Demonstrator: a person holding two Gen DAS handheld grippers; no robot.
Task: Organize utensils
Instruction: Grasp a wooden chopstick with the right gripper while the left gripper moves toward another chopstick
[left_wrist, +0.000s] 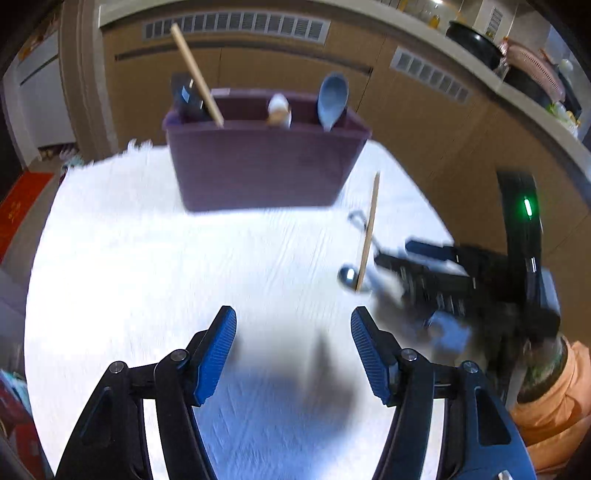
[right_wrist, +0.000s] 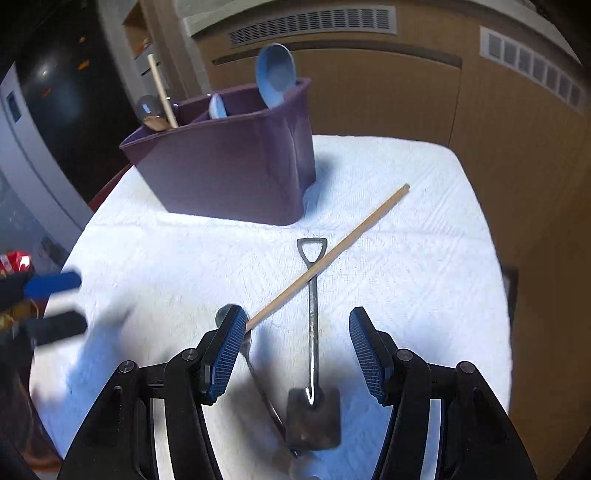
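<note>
A purple utensil holder (left_wrist: 266, 166) (right_wrist: 229, 173) stands at the far side of the white-covered table (left_wrist: 147, 258) (right_wrist: 406, 277). A chopstick (left_wrist: 195, 74) and a blue spoon (left_wrist: 332, 98) (right_wrist: 275, 75) stand in its compartments. On the cloth a loose chopstick (right_wrist: 332, 254) (left_wrist: 369, 232) lies across a shovel-shaped metal spoon (right_wrist: 313, 332), beside a round metal spoon (right_wrist: 258, 369) (left_wrist: 347, 275). My right gripper (right_wrist: 297, 332) hovers open with the shovel spoon's handle between its pads, untouched. My left gripper (left_wrist: 293, 328) is open over bare cloth with nothing between its fingers.
Wooden cabinets with vent grilles (right_wrist: 369, 92) rise behind the table. A counter with a black pan (left_wrist: 472, 40) and a pink basket runs at the right. An orange sleeve (left_wrist: 554, 406) shows low right. The table's rounded edges drop off left and right.
</note>
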